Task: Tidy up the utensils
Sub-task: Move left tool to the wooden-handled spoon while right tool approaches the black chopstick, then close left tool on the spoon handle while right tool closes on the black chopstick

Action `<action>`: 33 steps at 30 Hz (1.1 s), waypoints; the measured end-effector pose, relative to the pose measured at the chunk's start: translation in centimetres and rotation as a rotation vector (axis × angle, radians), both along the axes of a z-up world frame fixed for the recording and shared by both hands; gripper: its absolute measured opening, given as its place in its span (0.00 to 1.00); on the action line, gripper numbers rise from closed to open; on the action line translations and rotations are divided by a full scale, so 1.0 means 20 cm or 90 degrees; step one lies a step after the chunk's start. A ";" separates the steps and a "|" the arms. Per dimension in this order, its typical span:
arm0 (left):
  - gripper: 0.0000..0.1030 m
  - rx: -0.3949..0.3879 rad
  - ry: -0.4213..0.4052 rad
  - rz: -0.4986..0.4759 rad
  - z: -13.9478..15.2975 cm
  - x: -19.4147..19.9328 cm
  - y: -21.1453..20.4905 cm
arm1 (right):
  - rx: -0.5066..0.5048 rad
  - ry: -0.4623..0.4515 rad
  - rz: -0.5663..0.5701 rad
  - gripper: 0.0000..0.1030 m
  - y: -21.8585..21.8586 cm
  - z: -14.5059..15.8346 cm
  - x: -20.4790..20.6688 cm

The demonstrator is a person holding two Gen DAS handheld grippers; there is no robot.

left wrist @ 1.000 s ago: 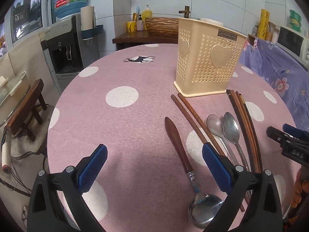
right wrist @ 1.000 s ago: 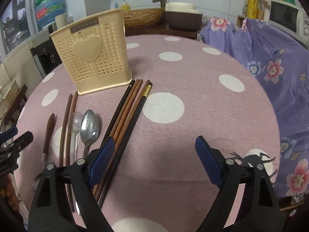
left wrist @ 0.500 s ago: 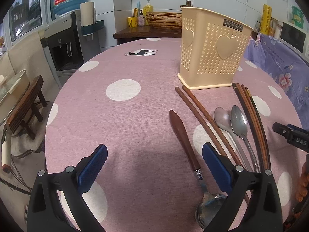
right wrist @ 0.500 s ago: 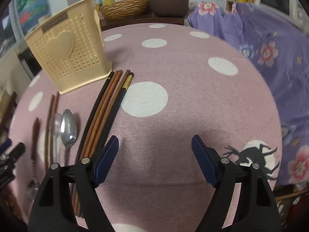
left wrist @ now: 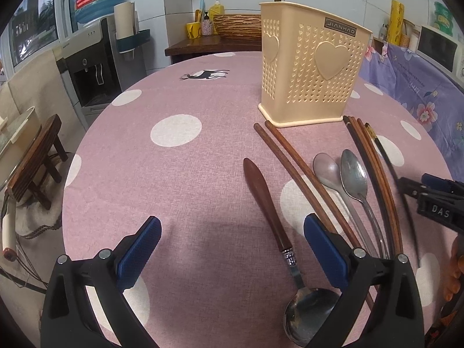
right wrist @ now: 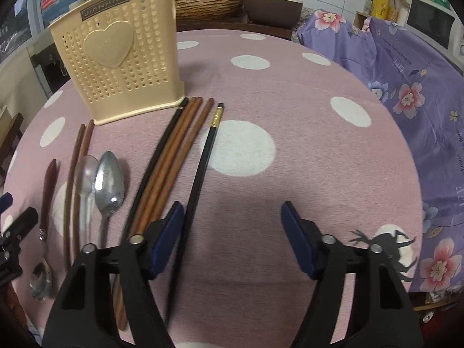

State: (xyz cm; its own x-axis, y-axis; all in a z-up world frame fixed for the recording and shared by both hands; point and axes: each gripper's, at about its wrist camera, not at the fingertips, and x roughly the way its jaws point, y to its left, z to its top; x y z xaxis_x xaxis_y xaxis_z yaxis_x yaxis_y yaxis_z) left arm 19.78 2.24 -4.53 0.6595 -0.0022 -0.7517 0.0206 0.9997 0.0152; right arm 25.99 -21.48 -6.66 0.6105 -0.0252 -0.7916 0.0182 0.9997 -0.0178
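Observation:
A cream perforated utensil holder (left wrist: 313,66) (right wrist: 121,66) stands upright on the pink dotted tablecloth (left wrist: 174,174). In front of it lie a wooden-handled spoon (left wrist: 266,203), two brown chopsticks (left wrist: 295,174), two metal spoons (right wrist: 108,182) and a bundle of brown chopsticks (right wrist: 174,150). A black chopstick with a gold band (right wrist: 203,168) lies apart from the bundle, between the jaws of my right gripper (right wrist: 232,211) and beside its left pad. Those jaws are closing, and the right pad is well clear of the chopstick. My left gripper (left wrist: 232,232) hovers open over bare cloth, left of the wooden-handled spoon.
A purple floral cloth (right wrist: 406,87) covers furniture at the table's right. A water dispenser (left wrist: 95,66) and a wooden stool (left wrist: 34,159) stand off the table's left. A wicker basket (right wrist: 208,3) sits on a sideboard behind the holder.
The right gripper's jaws have narrowed and shifted left toward the chopsticks. The black gold-banded chopstick now lies apart from the bundle, between the jaws. The left gripper stays open.

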 end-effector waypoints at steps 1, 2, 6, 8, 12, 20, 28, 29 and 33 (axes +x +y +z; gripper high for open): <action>0.95 -0.002 0.000 0.001 0.00 0.00 0.01 | 0.008 0.003 -0.008 0.62 -0.04 0.00 -0.01; 0.95 -0.006 0.002 0.002 0.00 0.00 0.01 | 0.025 0.001 -0.013 0.58 -0.07 0.01 -0.01; 0.92 -0.031 0.020 0.002 -0.01 0.02 0.01 | 0.051 -0.020 -0.012 0.58 -0.12 0.04 -0.02; 0.89 -0.051 0.031 0.000 -0.01 0.03 0.01 | 0.049 -0.026 -0.002 0.58 -0.11 0.05 -0.02; 0.76 -0.060 0.042 0.001 -0.02 0.05 -0.01 | 0.049 -0.037 0.014 0.58 -0.08 0.05 -0.03; 0.44 -0.042 0.075 0.013 -0.04 0.16 -0.09 | 0.032 -0.057 0.042 0.58 -0.05 0.08 -0.04; 0.23 -0.014 0.090 0.009 -0.03 0.23 -0.13 | 0.037 -0.054 0.070 0.58 -0.06 0.09 0.03; 0.21 -0.015 0.089 0.010 -0.03 0.23 -0.13 | 0.042 -0.051 0.076 0.58 -0.07 0.10 0.06; 0.18 -0.024 0.090 0.011 -0.02 0.24 -0.12 | 0.056 -0.021 0.092 0.57 -0.07 0.09 0.20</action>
State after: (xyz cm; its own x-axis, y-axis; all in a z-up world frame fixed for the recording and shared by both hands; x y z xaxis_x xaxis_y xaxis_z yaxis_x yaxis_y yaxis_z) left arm 24.52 -0.23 -5.01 0.5476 -0.0213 -0.8364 0.0030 0.9997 -0.0235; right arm 29.98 -22.81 -4.94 0.6289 0.1326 -0.7661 -0.1264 0.9897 0.0676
